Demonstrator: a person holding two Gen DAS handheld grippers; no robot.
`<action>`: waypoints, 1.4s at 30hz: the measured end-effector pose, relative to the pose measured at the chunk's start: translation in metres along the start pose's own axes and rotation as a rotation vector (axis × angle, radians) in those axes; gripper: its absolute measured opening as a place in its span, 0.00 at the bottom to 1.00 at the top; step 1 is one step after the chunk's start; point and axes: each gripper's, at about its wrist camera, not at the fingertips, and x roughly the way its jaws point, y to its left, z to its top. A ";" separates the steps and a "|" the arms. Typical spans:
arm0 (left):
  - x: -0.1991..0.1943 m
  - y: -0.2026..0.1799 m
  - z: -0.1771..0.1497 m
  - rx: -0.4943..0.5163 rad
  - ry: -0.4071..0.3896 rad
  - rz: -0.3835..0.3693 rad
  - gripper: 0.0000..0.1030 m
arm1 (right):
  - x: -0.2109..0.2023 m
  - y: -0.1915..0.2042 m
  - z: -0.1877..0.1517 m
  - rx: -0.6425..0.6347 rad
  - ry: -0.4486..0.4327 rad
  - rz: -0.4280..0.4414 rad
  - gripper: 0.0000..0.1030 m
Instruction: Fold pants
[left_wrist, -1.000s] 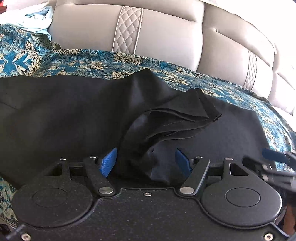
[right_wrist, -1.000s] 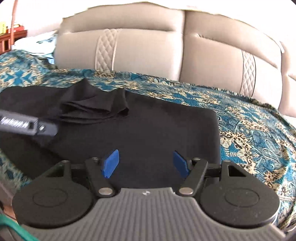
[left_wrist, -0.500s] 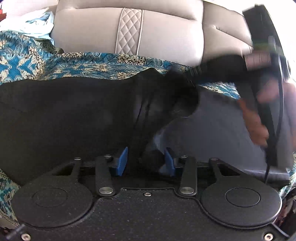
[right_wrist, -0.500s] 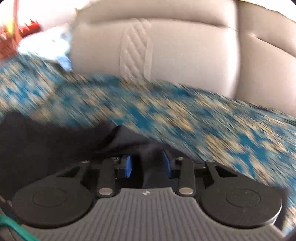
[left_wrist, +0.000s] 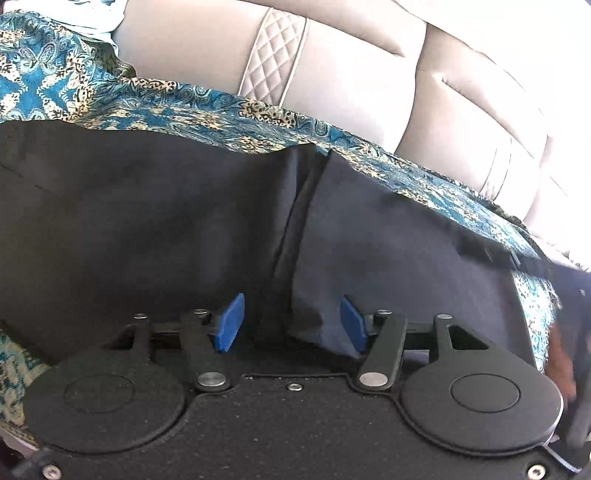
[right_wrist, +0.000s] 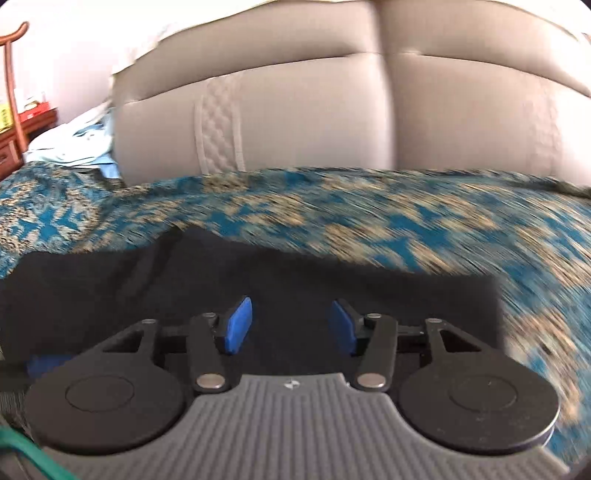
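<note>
The black pants (left_wrist: 147, 221) lie spread on a blue and gold patterned cover (left_wrist: 184, 110) over a sofa seat. A long fold ridge (left_wrist: 295, 221) runs from the far edge down toward my left gripper (left_wrist: 291, 323), which is open with cloth lying between its blue pads. In the right wrist view the pants (right_wrist: 332, 288) lie flat under my right gripper (right_wrist: 291, 325), which is open with nothing pinched between its pads. The right wrist view is motion-blurred.
Beige leather sofa backrest cushions (left_wrist: 351, 74) rise behind the cover. Pale cloth (right_wrist: 74, 147) lies at the far left, beside wooden furniture (right_wrist: 14, 122). A hand with the other gripper (left_wrist: 569, 350) shows at the right edge of the left wrist view.
Both grippers were shut on the bunched cloth half a second ago and have opened. The crumpled pant end has been pulled out flat. The right gripper has moved back to the right.
</note>
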 end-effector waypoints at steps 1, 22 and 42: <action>0.001 -0.002 0.001 0.003 0.004 0.006 0.37 | -0.010 -0.005 -0.010 0.005 -0.008 -0.029 0.69; -0.026 -0.020 -0.030 0.066 0.020 0.097 0.08 | -0.097 -0.025 -0.114 0.037 -0.056 -0.264 0.78; -0.047 -0.007 -0.034 0.031 0.021 0.028 0.40 | -0.098 -0.016 -0.117 0.001 -0.072 -0.273 0.79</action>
